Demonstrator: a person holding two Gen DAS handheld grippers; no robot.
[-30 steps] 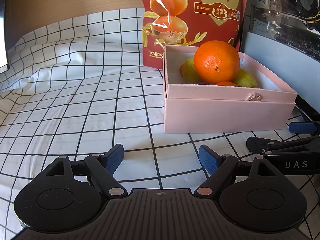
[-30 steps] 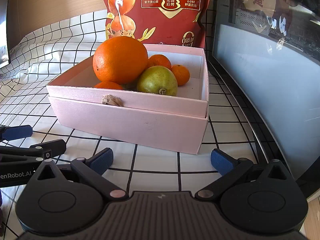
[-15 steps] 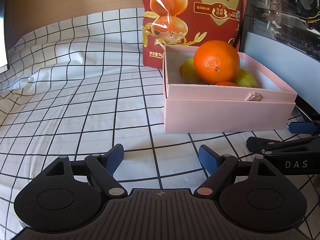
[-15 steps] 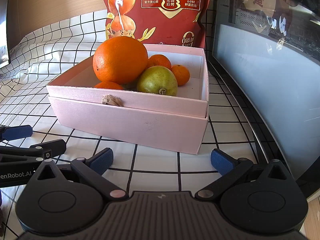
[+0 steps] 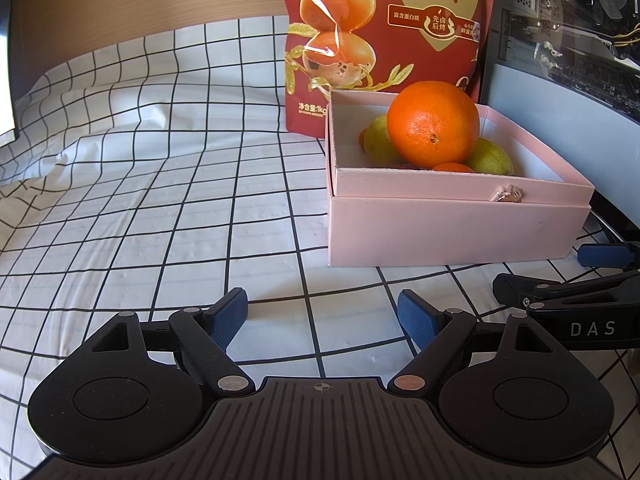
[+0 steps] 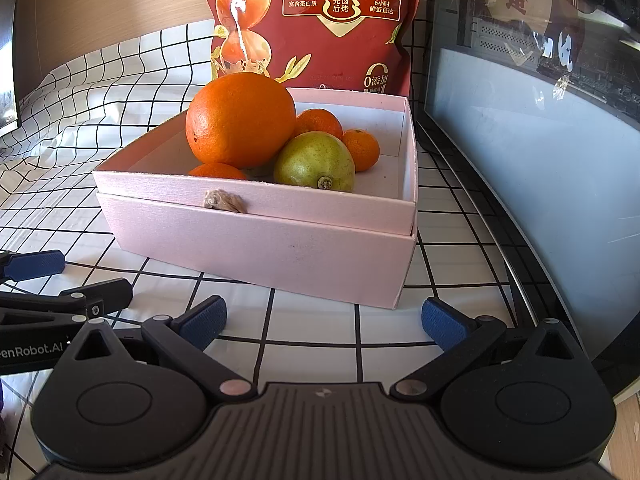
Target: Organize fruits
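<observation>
Between the spread blue pads of the left gripper (image 5: 322, 312) lies only checked tablecloth (image 5: 160, 184); the right gripper (image 6: 324, 320) gapes equally empty. Nothing has shifted over the last second, so both seem parked. At twelve to one o'clock sits the pink box (image 6: 256, 240), holding a large orange (image 6: 240, 120), a pear (image 6: 314, 162), possibly a second, and mandarins (image 6: 360, 148). Sorting looks finished.

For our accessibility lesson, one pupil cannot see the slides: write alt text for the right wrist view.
A pink box on a checked cloth holds a large orange, a green pear and three small mandarins. The open, empty right tool rests just before it. A red snack bag stands behind, and the left tool shows at left.
</observation>
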